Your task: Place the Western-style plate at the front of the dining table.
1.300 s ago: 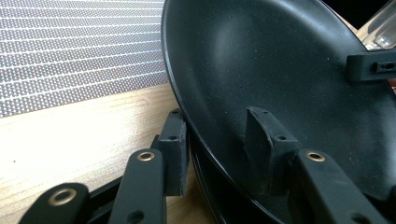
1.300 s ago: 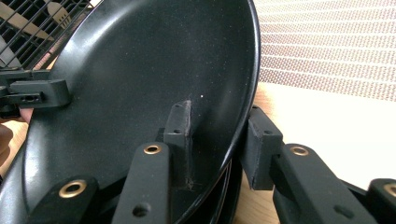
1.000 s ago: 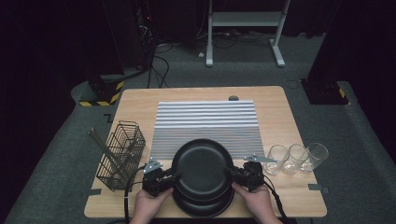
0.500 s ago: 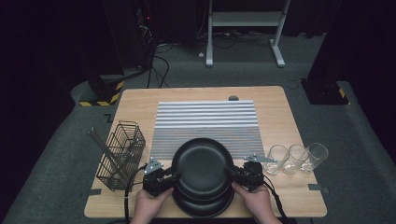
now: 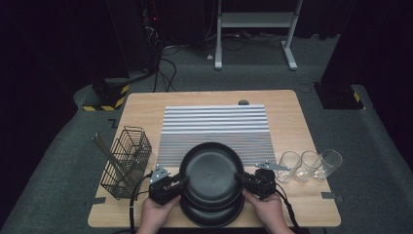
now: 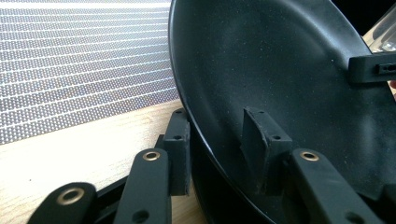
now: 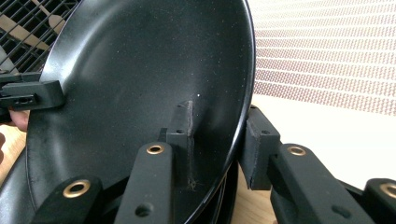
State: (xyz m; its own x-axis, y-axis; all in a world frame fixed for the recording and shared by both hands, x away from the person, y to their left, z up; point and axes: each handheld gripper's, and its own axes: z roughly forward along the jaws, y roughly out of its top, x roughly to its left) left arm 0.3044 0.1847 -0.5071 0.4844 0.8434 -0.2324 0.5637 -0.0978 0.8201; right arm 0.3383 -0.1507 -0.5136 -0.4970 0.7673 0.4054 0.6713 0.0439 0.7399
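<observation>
Gripping the top black plate (image 5: pixel 210 171) from both sides at lower centre of the high view: left gripper (image 5: pixel 176 185) jaws pinch its left rim, right gripper (image 5: pixel 245 181) jaws pinch its right rim. Second black plate (image 5: pixel 214 214) beneath. Wooden surface (image 5: pixel 141 105) carries striped mat (image 5: pixel 214 122), wire basket (image 5: pixel 125 161) lower left, three glasses (image 5: pixel 309 165) lower right. Dark room, grey carpet (image 5: pixel 370 146), white stand (image 5: pixel 253 29) upper centre.

Wire basket (image 5: pixel 125 161) flanks the left, glasses (image 5: pixel 309 165) the right; striped mat (image 5: pixel 215 131) ahead lies bare.
</observation>
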